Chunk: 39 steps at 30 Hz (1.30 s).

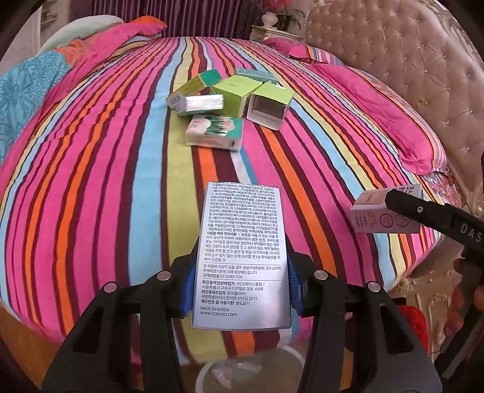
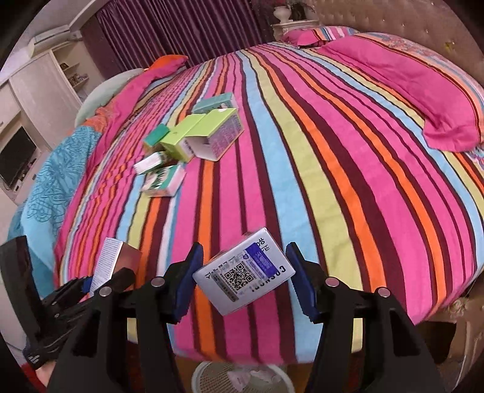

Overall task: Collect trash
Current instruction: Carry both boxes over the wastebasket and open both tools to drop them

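**Two boxes held over the basket at the foot of the bed**

Nearest, below both cameras, a white mesh basket (image 2: 242, 378) stands on the floor against the bed's edge, with crumpled bits inside.

The left hand-held gripper (image 1: 242, 281) is clamped on a tall silver box (image 1: 240, 257) covered in small print, its blue pads pressed to both long sides. The box sticks forward over the edge of the striped bedspread (image 1: 121, 181).

The right hand-held gripper (image 2: 243, 278) has its jaws spread wider than the white box (image 2: 243, 272) between them. That box, with a QR code and a blue label, sits tilted; a gap shows at the right pad, and contact at the left pad cannot be told. In the left camera it appears as a pale pink-sided box at the right gripper's tip.

Farther up the bed, near its middle, lies a cluster of boxes (image 1: 230, 96): green ones, a teal one, an open-ended white one and a flat patterned one closest, touching or overlapping.

Beyond, a pink pillow (image 1: 378, 121) lies along the tufted headboard (image 1: 408, 60), and purple curtains (image 1: 181, 15) hang behind.
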Tool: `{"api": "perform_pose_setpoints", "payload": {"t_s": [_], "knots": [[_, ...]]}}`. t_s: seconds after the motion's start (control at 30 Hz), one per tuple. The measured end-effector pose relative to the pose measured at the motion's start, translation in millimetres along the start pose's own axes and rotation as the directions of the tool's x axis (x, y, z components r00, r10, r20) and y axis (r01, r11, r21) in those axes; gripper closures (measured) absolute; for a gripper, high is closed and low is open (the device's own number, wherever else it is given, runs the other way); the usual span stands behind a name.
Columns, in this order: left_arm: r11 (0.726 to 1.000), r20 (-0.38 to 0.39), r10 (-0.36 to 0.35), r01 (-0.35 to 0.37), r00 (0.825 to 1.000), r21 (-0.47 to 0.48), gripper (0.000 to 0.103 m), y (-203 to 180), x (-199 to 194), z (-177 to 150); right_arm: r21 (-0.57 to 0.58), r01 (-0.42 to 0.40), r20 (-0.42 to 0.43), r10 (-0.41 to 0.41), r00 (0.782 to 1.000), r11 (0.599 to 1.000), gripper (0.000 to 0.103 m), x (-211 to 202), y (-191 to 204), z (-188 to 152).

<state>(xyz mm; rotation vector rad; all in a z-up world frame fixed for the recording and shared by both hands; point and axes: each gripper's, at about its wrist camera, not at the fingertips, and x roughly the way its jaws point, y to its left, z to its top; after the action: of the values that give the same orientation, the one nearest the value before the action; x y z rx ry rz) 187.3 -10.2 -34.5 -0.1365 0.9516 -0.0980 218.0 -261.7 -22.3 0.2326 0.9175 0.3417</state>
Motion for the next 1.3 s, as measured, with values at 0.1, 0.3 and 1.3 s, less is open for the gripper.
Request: {"api": "perform_pose_setpoints", "payload": {"t_s": [0.1, 0.3, 1.3], "knots": [[1.000, 0.002, -0.006, 0.006, 1.000, 0.004, 0.056, 3.8, -12.4, -13.1, -0.026, -0.014, -0.006, 0.014, 1.000, 1.000, 0.049, -11.6, 7.1, -14.7], [1.000, -0.017, -0.013, 0.014, 1.000, 0.022, 0.056, 9.2, -34.6, -46.0, -0.046, -0.053, -0.035, 0.051, 0.998, 0.998, 0.049, -28.4, 16.5, -47.2], [0.997, -0.403, -0.073, 0.066, 0.912, -0.032, 0.056, 18.2, 4.5, -184.1, 0.139, -0.050, -0.488, 0.113, 0.866, 0.989, 0.049, 35.2, 7.8, -180.3]]}}
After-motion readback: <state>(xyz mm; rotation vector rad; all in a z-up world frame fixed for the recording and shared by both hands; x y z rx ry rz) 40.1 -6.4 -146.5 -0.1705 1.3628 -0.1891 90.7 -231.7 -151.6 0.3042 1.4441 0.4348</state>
